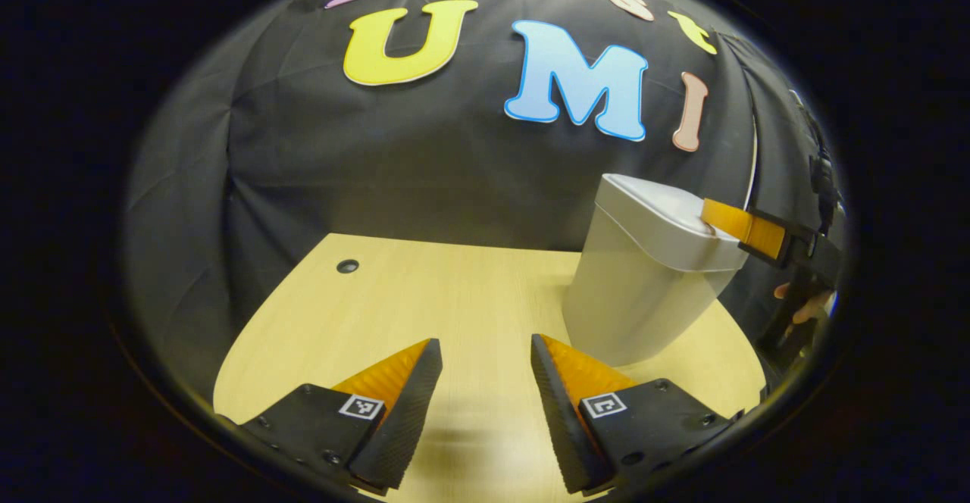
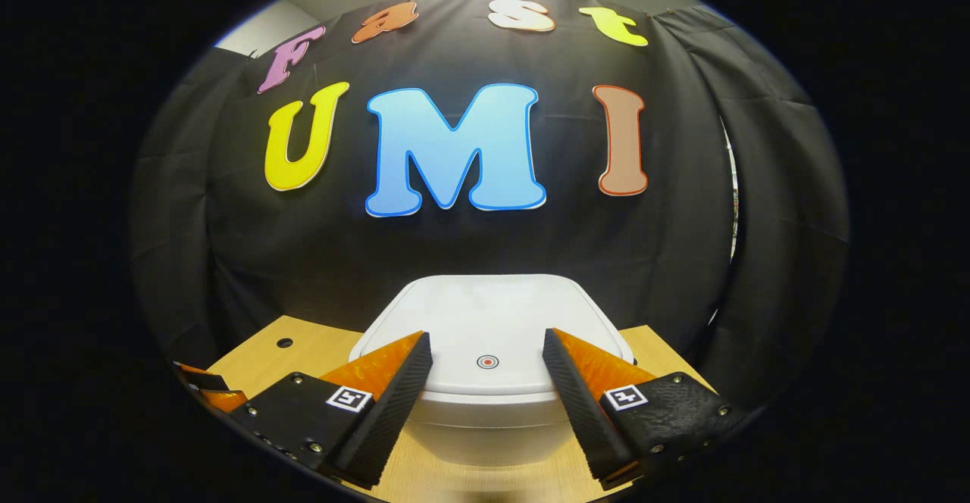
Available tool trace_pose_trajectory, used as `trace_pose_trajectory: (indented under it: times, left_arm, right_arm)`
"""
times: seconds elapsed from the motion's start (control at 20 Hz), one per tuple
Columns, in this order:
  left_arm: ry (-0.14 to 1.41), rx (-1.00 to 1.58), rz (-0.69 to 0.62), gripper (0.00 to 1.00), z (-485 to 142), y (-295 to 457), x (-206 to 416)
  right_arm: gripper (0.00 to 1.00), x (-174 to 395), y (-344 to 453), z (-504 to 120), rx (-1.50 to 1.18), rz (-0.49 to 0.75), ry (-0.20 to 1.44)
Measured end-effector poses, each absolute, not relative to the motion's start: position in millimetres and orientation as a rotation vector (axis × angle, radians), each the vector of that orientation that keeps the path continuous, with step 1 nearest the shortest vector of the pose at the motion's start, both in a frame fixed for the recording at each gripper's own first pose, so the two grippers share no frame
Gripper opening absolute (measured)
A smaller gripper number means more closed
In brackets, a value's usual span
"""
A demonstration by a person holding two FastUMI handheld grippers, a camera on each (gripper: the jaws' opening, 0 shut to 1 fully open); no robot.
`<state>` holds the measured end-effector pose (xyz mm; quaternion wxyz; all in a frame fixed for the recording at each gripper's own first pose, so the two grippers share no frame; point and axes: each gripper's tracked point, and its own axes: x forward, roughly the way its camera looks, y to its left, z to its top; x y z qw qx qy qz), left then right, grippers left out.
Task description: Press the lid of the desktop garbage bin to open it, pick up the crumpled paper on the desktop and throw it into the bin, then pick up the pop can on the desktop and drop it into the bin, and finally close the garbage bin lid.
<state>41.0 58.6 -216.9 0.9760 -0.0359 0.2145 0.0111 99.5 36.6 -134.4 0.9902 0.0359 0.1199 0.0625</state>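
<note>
Fingers spread and empty, the right gripper hangs just above the closed lid of the bin, press mark directly ahead; the left gripper, also spread, waits over bare desktop leftward.

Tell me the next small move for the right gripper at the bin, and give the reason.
Probably a short push straight down. The right gripper is open and poised over the bin, its fingers straddling the round marked spot near the front of the lid, which lies flat and closed. In the left gripper view its finger already sits at the lid's edge. The left gripper hangs open over the desktop.
</note>
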Motion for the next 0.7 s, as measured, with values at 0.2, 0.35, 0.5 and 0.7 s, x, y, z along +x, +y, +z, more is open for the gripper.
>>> trace_pose_trajectory:
  times: [0.2,0.35,0.5,0.7]
  left_arm:
    - [0.434,-0.072,0.02,0.8,-217.5,58.2,42.8]
    - [0.435,-0.071,0.015,0.78,-216.5,55.5,43.3]
    - [0.435,-0.068,0.009,0.77,-216.6,52.6,44.8]
    - [0.433,-0.068,0.005,0.78,-214.5,51.4,43.4]
  right_arm:
    - [0.96,98.8,36.4,-134.2,0.071,0.121,0.232]
    - [0.96,99.2,36.3,-132.7,0.077,0.117,0.231]
    - [0.96,98.4,36.1,-133.3,0.069,0.114,0.22]
    - [0.96,98.8,36.0,-131.6,0.073,0.104,0.201]
